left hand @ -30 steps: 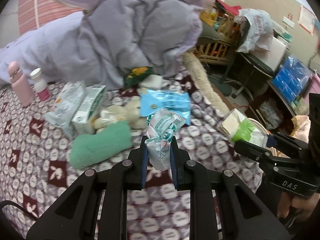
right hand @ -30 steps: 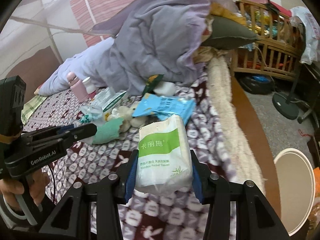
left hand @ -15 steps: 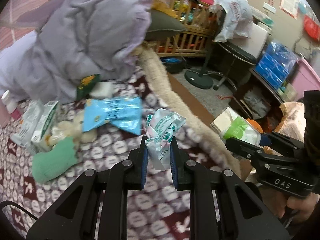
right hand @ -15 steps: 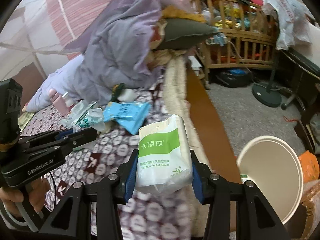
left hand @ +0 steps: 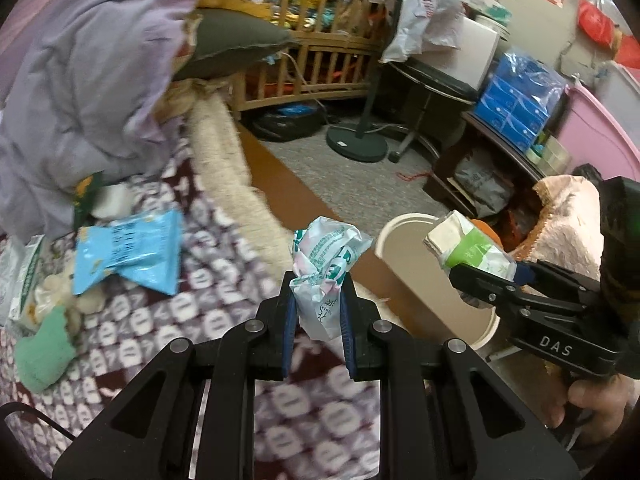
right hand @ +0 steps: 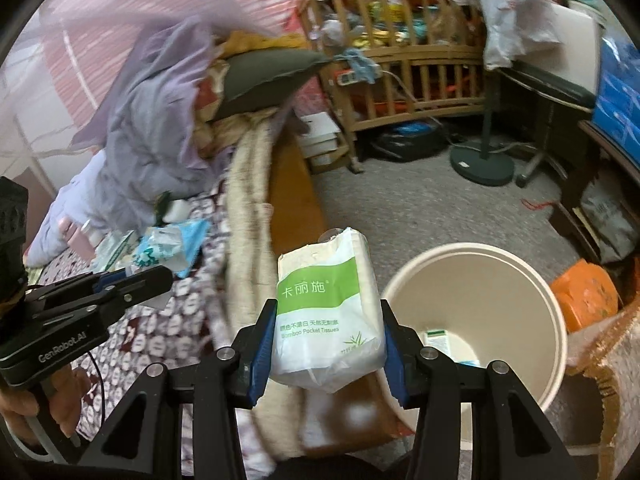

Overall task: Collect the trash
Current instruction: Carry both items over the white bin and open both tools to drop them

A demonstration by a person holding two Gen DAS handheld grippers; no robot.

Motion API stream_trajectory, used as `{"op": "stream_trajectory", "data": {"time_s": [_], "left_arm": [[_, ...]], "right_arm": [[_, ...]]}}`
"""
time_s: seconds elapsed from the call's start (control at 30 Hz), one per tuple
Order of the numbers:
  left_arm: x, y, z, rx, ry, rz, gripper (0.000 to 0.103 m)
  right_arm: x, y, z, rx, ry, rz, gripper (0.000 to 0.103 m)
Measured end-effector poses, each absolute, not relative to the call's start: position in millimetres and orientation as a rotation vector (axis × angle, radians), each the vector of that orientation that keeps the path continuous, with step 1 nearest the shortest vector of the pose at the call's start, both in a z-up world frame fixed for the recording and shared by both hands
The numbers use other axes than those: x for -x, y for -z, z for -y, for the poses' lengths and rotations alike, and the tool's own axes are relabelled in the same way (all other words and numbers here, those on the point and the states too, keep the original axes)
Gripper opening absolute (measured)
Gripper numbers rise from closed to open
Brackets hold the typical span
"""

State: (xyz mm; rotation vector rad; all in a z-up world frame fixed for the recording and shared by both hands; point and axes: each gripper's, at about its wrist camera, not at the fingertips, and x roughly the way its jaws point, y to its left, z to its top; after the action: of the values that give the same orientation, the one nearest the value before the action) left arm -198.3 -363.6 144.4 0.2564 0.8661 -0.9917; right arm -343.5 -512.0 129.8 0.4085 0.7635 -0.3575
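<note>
Gripping crumpled wrapper (left hand: 324, 276), tissue pack (right hand: 328, 312), beside bin (right hand: 476, 320)

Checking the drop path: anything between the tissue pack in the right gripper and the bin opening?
Nothing visible. The right gripper is shut on the tissue pack, beside the cream bin on the floor. The bin's mouth is open, with only a little trash at the bottom.

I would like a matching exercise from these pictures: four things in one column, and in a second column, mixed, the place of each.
Things:
1. crumpled wrapper
2. tissue pack
3. blue packet
4. bin

Places:
A. on the floor beside the bed
B. in the right claw
C. lying on the patterned bedspread
D. in the left claw

Pairs: 1-D, 2-B, 3-C, 4-A
</note>
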Motion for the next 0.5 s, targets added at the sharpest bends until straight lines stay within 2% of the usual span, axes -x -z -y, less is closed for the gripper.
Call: {"op": "stream_trajectory", "data": {"time_s": [0.5], "left_arm": [[227,-129,438,-0.269,1.118,-0.939,0.017]], "right_arm": [[382,-104,567,-0.487,0.470,-0.788,0.046]]}}
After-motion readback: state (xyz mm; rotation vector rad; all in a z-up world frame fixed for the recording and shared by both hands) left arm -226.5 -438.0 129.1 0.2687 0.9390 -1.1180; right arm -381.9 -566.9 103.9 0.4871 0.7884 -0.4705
